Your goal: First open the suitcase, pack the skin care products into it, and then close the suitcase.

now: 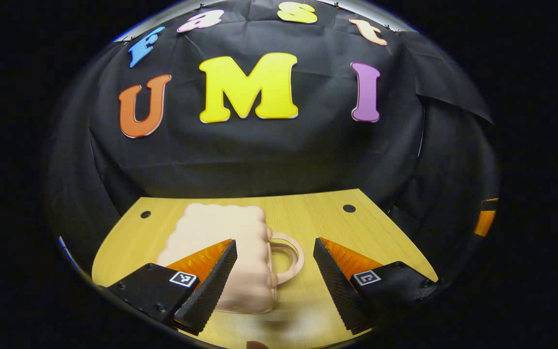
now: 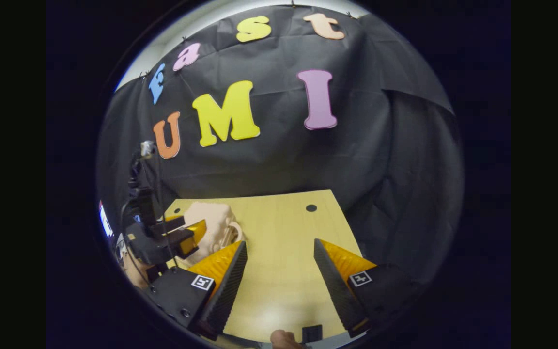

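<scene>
I hold a two-finger gripper in each hand over a pale wooden table (image 1: 308, 213) that stands against a black cloth wall (image 1: 259, 155).

In the left gripper view, my left gripper (image 1: 275, 278) hangs low above the table with its fingers spread wide and nothing between them. The small suitcase (image 1: 221, 242), a pale pink case with a scalloped, bumpy edge, lies flat on the table with its lid closed. It sits on the left half of the table, partly behind my left finger (image 1: 209, 286), which overlaps its near corner. I cannot tell whether that finger touches the case or only passes in front of it. The suitcase's loop handle (image 1: 288, 259) sticks out from its right side into the gap between my fingers, nearer the left one. Two dark round holes (image 1: 349, 208) mark the far corners of the tabletop.

In the right gripper view, my right gripper (image 2: 279, 278) also has its fingers spread apart, holding nothing, with bare tabletop (image 2: 279, 232) between them. It hovers over the middle of the table, to the right of the suitcase (image 2: 213, 228), which lies near the far left corner of the tabletop. My left gripper (image 2: 172, 240) shows there too, farther off at the left, hanging just beside the case on its near side. At the bottom edge of this view, a fingertip (image 2: 284, 339) of my hand pokes in beside a small dark block.
</scene>
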{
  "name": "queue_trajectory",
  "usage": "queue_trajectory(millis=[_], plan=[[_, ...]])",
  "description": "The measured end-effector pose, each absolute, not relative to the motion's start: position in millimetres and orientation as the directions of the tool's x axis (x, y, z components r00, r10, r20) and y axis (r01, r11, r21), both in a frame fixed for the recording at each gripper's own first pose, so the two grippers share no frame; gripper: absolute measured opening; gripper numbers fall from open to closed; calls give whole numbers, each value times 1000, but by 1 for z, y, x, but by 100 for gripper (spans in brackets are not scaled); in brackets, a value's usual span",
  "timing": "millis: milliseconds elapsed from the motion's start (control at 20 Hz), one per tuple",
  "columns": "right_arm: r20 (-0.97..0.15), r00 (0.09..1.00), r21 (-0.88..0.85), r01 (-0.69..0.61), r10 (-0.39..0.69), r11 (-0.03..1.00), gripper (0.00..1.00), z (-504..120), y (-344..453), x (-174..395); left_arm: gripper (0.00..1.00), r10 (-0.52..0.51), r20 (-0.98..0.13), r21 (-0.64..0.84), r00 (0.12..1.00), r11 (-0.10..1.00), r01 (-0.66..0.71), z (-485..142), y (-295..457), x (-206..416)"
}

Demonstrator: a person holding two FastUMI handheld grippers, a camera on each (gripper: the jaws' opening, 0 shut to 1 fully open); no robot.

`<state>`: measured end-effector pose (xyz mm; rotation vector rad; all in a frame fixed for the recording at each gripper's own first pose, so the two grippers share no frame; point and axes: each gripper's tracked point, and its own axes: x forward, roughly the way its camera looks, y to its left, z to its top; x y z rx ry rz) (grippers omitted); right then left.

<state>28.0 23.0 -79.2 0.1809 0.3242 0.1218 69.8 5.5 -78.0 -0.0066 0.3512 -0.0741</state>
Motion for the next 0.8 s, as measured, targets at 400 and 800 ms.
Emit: queue_trajectory(millis=[400,800], plan=[[-94,985,123,-132,144,984,82,-20,115,31,100,-121,-76,32,990,992,123,45,63,17],[4,995,13,-101,101,995,82,12,163,17,100,-140,45,76,989,988,136,82,92,3]])
